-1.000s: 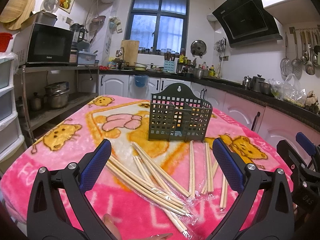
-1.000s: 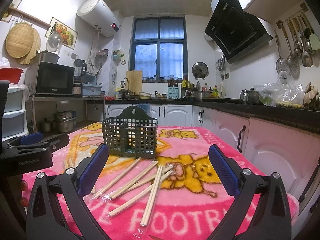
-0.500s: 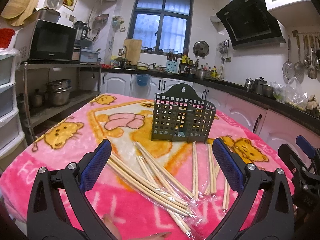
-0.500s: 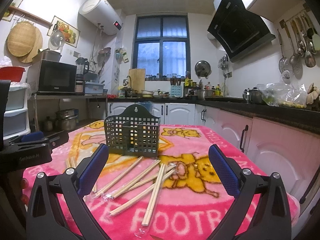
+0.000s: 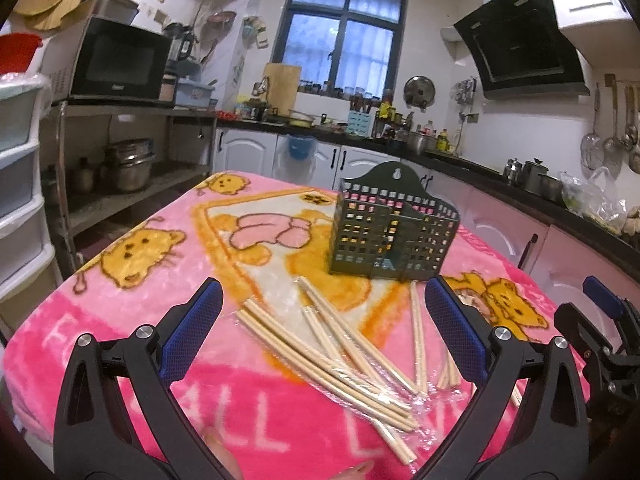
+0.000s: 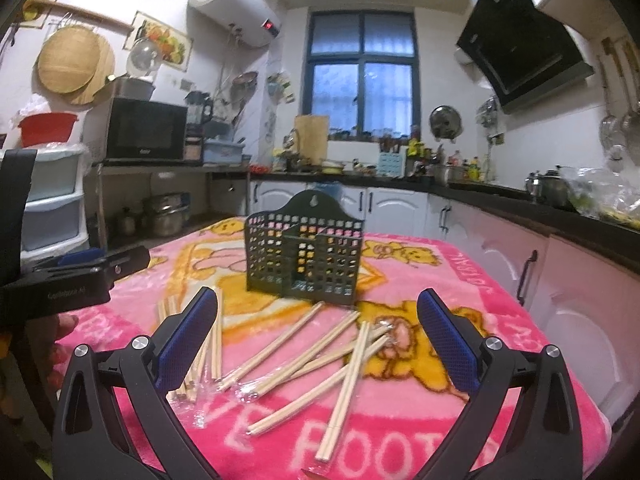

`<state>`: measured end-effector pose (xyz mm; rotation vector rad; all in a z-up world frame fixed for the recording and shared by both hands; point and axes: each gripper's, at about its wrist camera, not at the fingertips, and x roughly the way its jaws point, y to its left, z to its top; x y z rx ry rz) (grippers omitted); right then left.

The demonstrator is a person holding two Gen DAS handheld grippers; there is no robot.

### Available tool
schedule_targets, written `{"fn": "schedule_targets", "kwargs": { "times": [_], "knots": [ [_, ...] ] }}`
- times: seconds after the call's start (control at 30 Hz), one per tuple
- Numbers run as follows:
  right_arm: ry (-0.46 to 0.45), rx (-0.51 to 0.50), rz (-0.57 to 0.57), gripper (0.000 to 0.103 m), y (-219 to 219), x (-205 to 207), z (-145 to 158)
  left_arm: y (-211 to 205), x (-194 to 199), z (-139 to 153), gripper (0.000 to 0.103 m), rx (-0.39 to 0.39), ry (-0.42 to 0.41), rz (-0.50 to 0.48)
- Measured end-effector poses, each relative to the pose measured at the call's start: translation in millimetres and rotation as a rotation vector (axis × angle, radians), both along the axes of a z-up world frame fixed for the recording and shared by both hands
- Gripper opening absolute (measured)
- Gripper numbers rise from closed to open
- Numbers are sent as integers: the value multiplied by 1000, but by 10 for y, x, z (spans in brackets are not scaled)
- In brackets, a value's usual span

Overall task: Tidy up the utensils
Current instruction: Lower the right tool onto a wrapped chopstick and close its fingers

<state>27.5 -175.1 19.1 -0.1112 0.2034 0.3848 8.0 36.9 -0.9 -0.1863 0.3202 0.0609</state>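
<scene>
Since the earlier frames both cameras have drawn nearer to the table and tipped slightly; the chopsticks themselves lie where they did. The wrapped chopsticks [image 5: 340, 344] are scattered on the pink cartoon blanket [image 5: 120, 312], in front of the dark green lattice holder [image 5: 394, 236], which stands upright and apart from them with its arched hanging tab at the back.

In the left wrist view the nearest bundle runs with its long axis diagonal, from upper left near the holder down to lower right, the near tips ending by the crinkled wrap. One pair [image 5: 418, 330] lies almost straight toward the holder.

In the right wrist view the chopsticks [image 6: 308, 356] fan the other way, long axes rising from lower left to upper right toward the holder [image 6: 304, 258]; one pair [image 6: 346, 392] points nearly straight ahead.

The left gripper [image 5: 322, 334] is spread wide above the sticks, pinching nothing; the right gripper [image 6: 316, 340] is likewise spread and empty.

Only the right wrist view shows the left gripper's black body [image 6: 76, 284] from the side and the white water heater [image 6: 236, 8]. Only the left wrist view shows the right gripper's blue-tipped finger [image 5: 600, 292] at the table's right edge. Both show the window [image 6: 362, 72] and range hood [image 6: 520, 52].
</scene>
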Motion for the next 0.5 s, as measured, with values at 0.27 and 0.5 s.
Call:
{"fn": "schedule_targets", "kwargs": {
  "times": [0.27, 0.5],
  "knots": [
    [70, -27, 61, 97, 141, 196, 2, 268, 118, 8, 93, -51, 30, -2],
    [150, -39, 65, 97, 188, 494, 8, 276, 384, 72, 94, -41, 79, -53]
  ]
}}
